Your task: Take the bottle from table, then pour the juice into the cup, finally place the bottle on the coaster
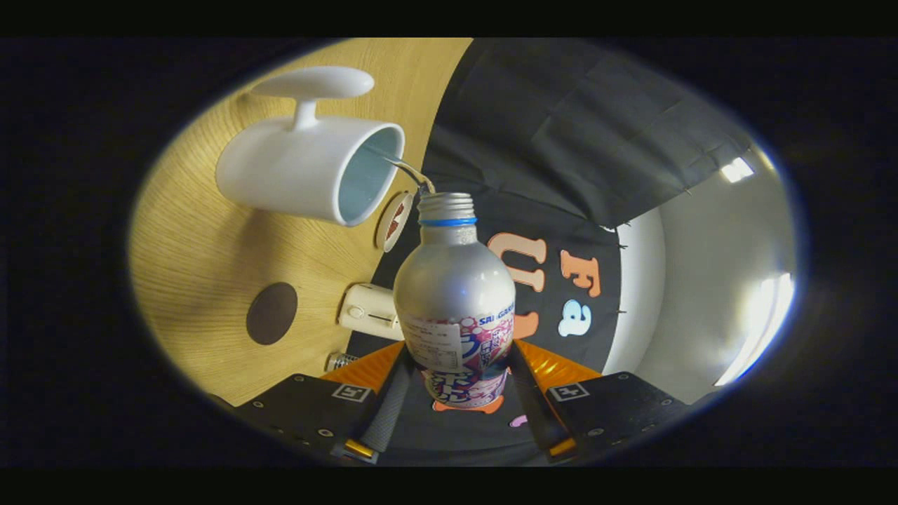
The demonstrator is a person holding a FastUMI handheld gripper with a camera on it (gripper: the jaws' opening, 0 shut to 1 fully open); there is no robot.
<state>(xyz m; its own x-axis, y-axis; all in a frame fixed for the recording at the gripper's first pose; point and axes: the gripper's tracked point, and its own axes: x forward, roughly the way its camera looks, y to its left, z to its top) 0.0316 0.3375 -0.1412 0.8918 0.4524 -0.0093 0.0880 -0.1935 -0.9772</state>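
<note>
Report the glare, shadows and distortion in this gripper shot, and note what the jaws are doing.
Gripper view: fisheye bends the table edge and tilts the scene; bright lamp glare at far side; soft highlight on the bottle; cup casts a faint shadow on the wood; thin stream at the bottle mouth slightly blurred; gripper jaws pressed on the bottle's sides.

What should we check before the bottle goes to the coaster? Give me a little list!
1. Gripper shut on the bottle, both fingers pressing: ok.
2. Bottle tipped at the cup, stream running into it: ok.
3. Pouring over: not ok, juice flowing.
4. Spill on the table: ok, none seen.
5. Dark round coaster free to land on: ok.
6. Juice left in the bottle: cannot tell.
</note>
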